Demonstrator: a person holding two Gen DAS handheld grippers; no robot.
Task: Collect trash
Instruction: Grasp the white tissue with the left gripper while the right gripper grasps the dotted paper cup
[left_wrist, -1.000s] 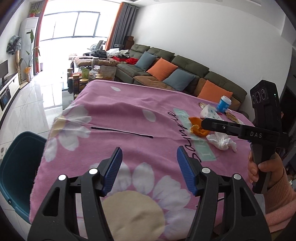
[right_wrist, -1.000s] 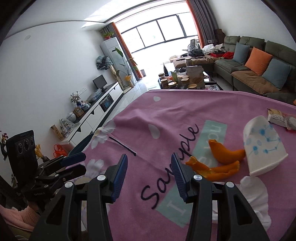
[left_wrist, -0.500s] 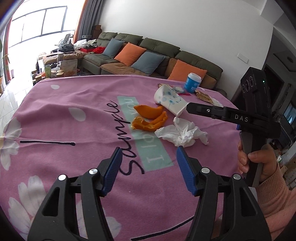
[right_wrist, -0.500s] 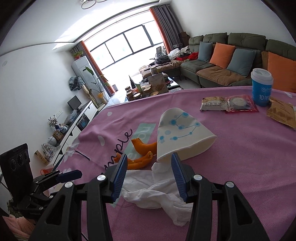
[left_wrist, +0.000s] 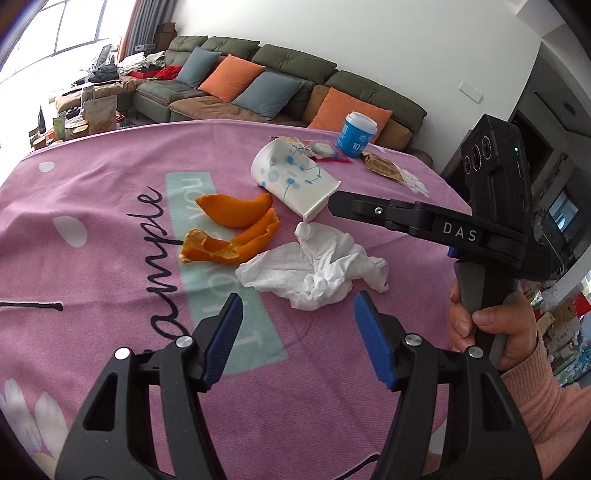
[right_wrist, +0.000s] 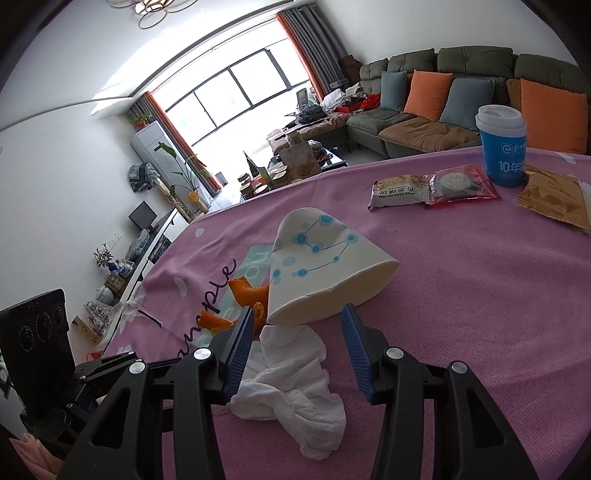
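Trash lies on a pink flowered cloth: a crumpled white tissue, orange peels and a crushed white paper cup on its side. My left gripper is open just short of the tissue, with nothing between its blue pads. My right gripper is open too, hovering over the tissue with its tips at the cup's flattened mouth. Peels show left of the cup. From the left wrist view, the right gripper reaches in from the right, held by a hand in a pink sleeve.
A blue lidded cup stands at the far side of the cloth, beside snack packets and a brown wrapper. A sofa with orange and grey cushions lies beyond. The left gripper shows at the lower left.
Both grippers have swung across the cloth toward the trash pile and closed in on it. The right one now sits over the tissue at the cup's mouth. Neither has changed its opening.
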